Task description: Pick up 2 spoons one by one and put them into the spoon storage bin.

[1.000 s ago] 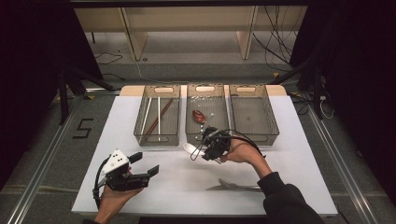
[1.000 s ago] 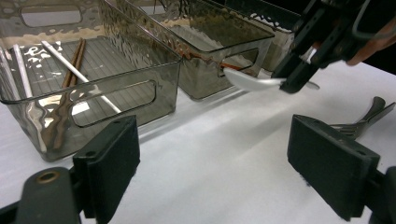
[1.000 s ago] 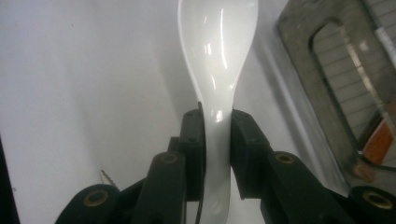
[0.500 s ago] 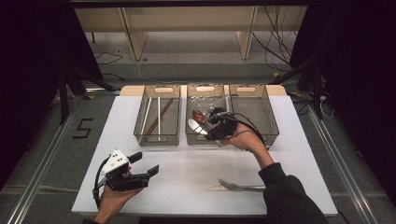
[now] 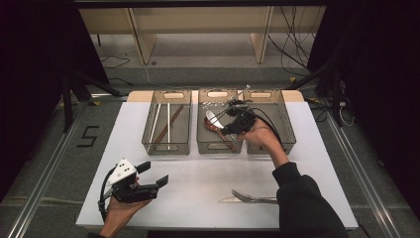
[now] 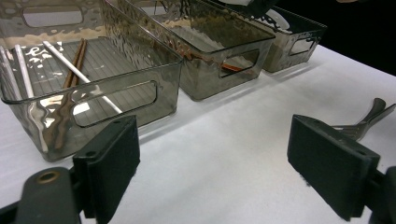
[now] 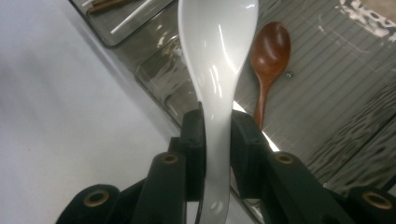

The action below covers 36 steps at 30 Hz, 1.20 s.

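— Carrying the white spoon [image 7: 217,70] pinched in our right gripper [image 5: 233,124], we've gone from the table up over the middle bin [image 5: 218,145], above the brown spoon [image 7: 268,60].
— So we lower it there next. Walls are close; room lies lengthwise.
— Left gripper [image 5: 151,174] rests, jaws spread, near the fork [image 5: 252,198].

The right claw [image 5: 229,125], clamped on the glossy white ceramic spoon [image 5: 213,119], has risen from the white surface [image 5: 198,183] and now hangs over the middle smoky plastic bin [image 5: 218,147].
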Each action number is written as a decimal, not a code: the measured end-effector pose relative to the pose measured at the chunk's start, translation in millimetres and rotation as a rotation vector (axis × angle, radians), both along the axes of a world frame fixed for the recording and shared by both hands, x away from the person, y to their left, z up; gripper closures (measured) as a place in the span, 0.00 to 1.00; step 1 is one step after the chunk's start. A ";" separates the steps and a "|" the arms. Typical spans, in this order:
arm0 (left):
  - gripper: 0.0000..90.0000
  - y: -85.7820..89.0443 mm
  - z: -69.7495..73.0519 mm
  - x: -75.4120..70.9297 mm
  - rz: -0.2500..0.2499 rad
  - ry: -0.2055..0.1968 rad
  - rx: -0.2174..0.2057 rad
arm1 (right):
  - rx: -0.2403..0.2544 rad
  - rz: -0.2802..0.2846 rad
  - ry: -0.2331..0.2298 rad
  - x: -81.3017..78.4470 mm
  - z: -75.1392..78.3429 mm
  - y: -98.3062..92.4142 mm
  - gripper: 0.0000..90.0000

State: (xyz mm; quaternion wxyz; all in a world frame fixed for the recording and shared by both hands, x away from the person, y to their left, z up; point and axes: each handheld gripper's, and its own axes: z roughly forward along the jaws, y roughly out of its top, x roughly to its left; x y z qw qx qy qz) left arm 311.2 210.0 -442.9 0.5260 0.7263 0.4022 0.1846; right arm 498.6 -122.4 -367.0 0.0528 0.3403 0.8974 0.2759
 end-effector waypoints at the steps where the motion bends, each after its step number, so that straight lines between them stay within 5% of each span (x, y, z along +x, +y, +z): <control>1: 0.18 0.1 0.1 0.0 0.000 0.000 0.001 | 0.002 -0.004 -0.004 1.6 0.2 -0.7 0.85; 13: 0.18 0.0 0.1 -0.1 0.001 -0.002 -0.002 | 0.016 -0.066 -0.010 17.7 4.3 -4.3 0.85; 36: 0.18 0.0 0.2 -0.1 0.001 -0.003 -0.004 | -0.007 -0.153 0.002 38.3 -14.2 -1.6 0.85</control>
